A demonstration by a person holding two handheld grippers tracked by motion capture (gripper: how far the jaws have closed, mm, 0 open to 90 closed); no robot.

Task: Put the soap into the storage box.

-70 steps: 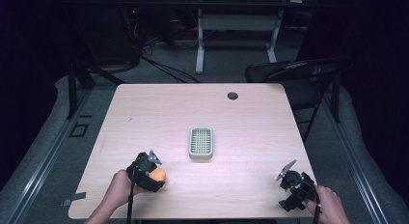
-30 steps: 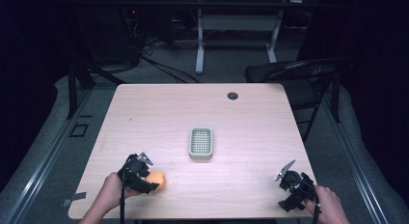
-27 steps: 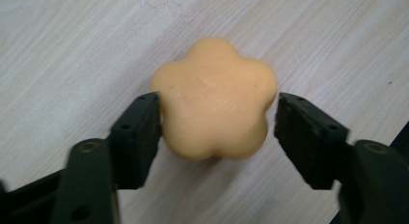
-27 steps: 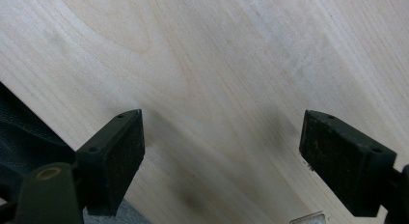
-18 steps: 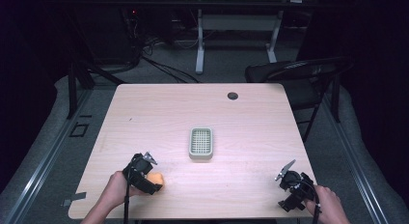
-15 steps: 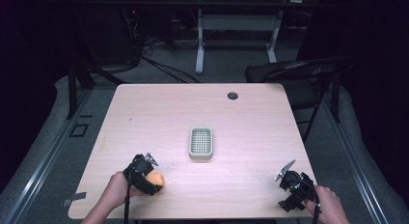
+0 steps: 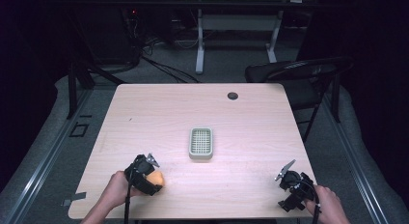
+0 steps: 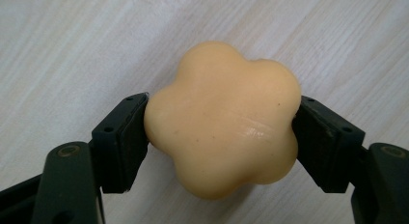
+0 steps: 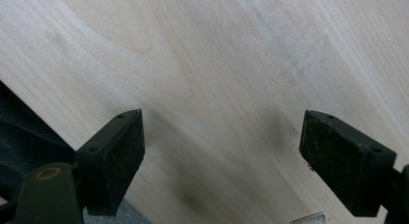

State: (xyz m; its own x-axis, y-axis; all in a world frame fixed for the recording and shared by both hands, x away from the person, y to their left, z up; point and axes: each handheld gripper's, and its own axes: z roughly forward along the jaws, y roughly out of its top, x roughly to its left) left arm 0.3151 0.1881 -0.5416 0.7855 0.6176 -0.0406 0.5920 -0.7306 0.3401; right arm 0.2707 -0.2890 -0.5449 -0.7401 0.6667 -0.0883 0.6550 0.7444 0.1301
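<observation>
Both jaws pinch the flower-shaped soap [image 8: 221, 118] (high view: orange blob).

Each claw is black: the left claw [image 8: 219, 132] has blocky screwed pads, the right claw [image 9: 222, 161] likewise; a dark cable trails from each.

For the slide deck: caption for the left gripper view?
Left tool shut on flower-shaped orange soap above the wooden table.
</observation>
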